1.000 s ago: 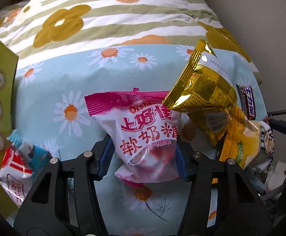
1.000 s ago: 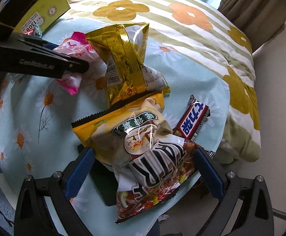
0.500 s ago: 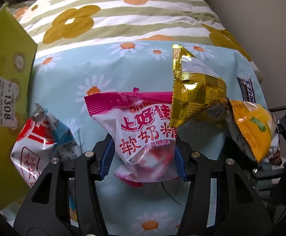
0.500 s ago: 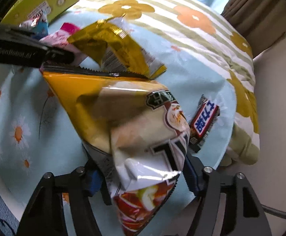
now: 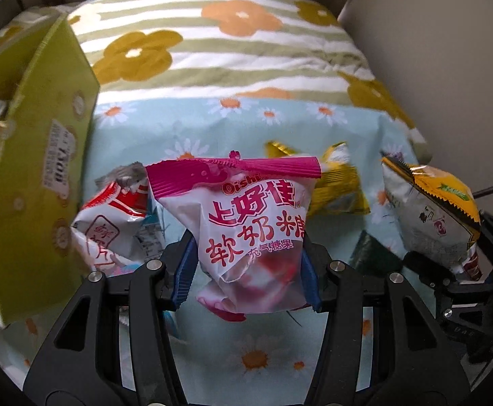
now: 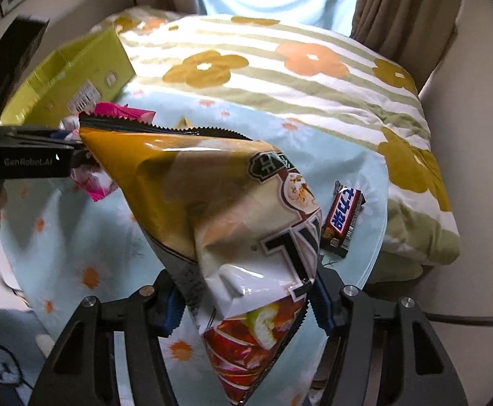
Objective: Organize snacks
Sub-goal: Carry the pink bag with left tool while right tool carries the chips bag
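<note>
Left gripper clamped on pink candy bag above daisy cloth beside green box; right gripper, jaws just closing, pinching yellow chip bag near chocolate bar.

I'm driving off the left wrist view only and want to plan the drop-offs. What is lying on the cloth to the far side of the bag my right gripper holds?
Observer: A chocolate bar in a dark wrapper lies flat on the daisy cloth, just right of the yellow chip bag.
Operator: Is the right gripper really gripping that bag?
Observer: Yes. The right gripper has just been closing, and its blue pads press the bag's lower half from both sides.
Operator: Can you see into the green box?
Observer: Partly: the right wrist view shows the green box open at the top, with a divider inside. Its contents are hidden there.
</note>
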`<state>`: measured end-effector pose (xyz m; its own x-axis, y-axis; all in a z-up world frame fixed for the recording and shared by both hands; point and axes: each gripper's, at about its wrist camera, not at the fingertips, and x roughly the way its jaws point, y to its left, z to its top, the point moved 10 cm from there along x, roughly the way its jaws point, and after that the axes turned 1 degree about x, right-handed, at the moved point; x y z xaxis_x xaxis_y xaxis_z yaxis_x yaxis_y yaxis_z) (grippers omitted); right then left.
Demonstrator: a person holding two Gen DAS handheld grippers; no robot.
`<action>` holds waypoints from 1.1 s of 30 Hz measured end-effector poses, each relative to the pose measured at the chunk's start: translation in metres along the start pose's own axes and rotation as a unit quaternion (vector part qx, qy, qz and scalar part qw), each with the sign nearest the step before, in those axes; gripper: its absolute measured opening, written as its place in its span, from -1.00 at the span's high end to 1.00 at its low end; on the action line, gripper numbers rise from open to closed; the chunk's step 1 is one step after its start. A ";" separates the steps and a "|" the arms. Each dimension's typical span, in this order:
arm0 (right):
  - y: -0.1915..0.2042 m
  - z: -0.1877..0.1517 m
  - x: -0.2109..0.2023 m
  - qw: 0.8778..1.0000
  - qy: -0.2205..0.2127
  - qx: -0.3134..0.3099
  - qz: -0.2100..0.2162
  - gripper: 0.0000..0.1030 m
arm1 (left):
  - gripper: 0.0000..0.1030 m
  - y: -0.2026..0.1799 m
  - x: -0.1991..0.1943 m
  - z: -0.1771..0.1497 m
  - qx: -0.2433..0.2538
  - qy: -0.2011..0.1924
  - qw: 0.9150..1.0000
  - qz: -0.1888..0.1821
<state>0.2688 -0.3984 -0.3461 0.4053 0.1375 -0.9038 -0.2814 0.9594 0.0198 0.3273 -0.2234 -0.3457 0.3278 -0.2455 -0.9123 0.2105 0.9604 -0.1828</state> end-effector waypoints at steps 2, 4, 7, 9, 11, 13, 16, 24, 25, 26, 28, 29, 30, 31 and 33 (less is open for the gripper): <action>0.004 0.004 -0.010 1.000 -0.011 0.006 -0.001 -0.10 | 0.06 0.000 -0.015 0.003 -0.002 -0.016 1.000 -0.005; 0.008 0.008 -0.021 1.000 -0.023 0.012 -0.001 -0.10 | 0.06 -0.002 -0.028 0.006 -0.004 -0.029 1.000 -0.010; 0.014 0.016 -0.037 0.999 -0.041 0.017 0.002 -0.10 | 0.06 -0.004 -0.052 0.014 -0.006 -0.053 0.998 -0.022; 0.020 0.024 -0.049 0.998 -0.054 0.016 0.003 -0.10 | 0.06 -0.005 -0.071 0.020 -0.004 -0.071 0.997 -0.029; 0.026 0.033 -0.059 0.998 -0.065 0.014 0.001 -0.10 | 0.06 -0.003 -0.091 0.028 -0.006 -0.090 0.995 -0.039; 0.034 0.044 -0.069 0.997 -0.077 0.013 0.005 -0.10 | 0.06 0.002 -0.108 0.036 -0.007 -0.106 0.994 -0.041; 0.054 0.063 -0.084 0.995 -0.095 0.003 0.010 -0.10 | 0.06 0.017 -0.131 0.047 -0.012 -0.128 0.991 -0.043; 0.120 0.123 -0.096 0.991 -0.129 -0.002 0.035 -0.10 | 0.06 0.101 -0.180 0.066 -0.030 -0.169 0.985 -0.031; 0.129 0.130 -0.095 0.990 -0.132 -0.001 0.040 -0.10 | 0.06 0.113 -0.183 0.068 -0.033 -0.169 0.985 -0.029; 0.143 0.141 -0.093 0.990 -0.135 -0.002 0.044 -0.10 | 0.06 0.132 -0.188 0.070 -0.037 -0.169 0.985 -0.023; 0.166 0.158 -0.087 0.989 -0.137 -0.006 0.052 -0.10 | 0.06 0.162 -0.193 0.073 -0.042 -0.171 0.984 -0.012; 0.175 0.164 -0.085 0.989 -0.138 -0.008 0.054 -0.10 | 0.06 0.179 -0.195 0.076 -0.046 -0.170 0.984 -0.007; 0.190 0.174 -0.080 0.988 -0.139 -0.012 0.059 -0.10 | 0.06 0.191 -0.195 0.078 -0.049 -0.169 0.984 -0.003; 0.199 0.178 -0.077 0.988 -0.138 -0.014 0.062 -0.10 | 0.06 0.206 -0.195 0.079 -0.054 -0.168 0.984 0.001; 0.224 0.193 -0.067 0.988 -0.137 -0.018 0.069 -0.10 | 0.06 0.236 -0.195 0.082 -0.060 -0.165 0.984 0.010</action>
<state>0.3468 -0.1455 -0.1988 0.5789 0.3334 -0.7441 -0.3796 0.9178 0.1159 0.3888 0.0402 -0.1805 0.6166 -0.2374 -0.7507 0.0978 0.9692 -0.2261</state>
